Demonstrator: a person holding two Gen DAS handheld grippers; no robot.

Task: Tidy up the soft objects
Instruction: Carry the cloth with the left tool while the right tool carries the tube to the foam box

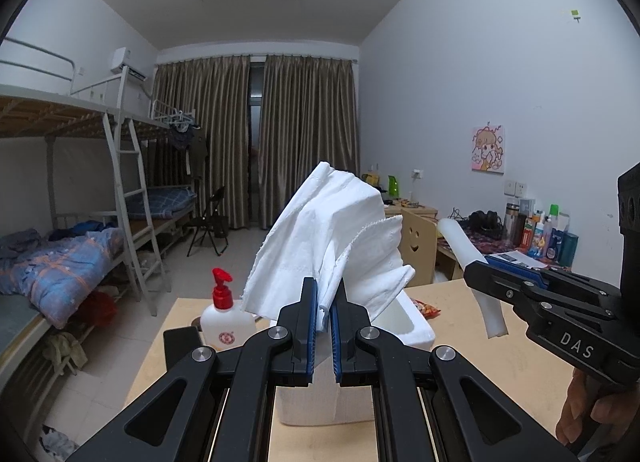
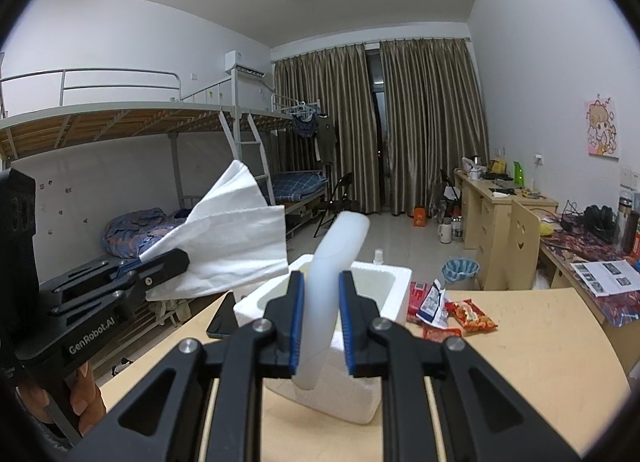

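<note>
- Left tongs pinch a white tissue sheet, which fans up above them.
- Right tongs grip a white foam strip, upright between the pads.
- Open foam box sits on the bench, just below and ahead of both tongs.
- Recommended: lower each item well inside the box walls before releasing, one pair of tongs at a time, to avoid snagging.

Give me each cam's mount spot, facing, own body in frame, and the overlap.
Left wrist: sits on the left hand-held gripper, facing the curtained far wall; fingers clamp a white tissue; the right hand-held gripper shows alongside.
Right wrist: sits on the right hand-held gripper, same facing; holds a white foam strip; the left hand-held gripper shows alongside.
Shared: white foam box, wooden table, bunk beds.
</note>
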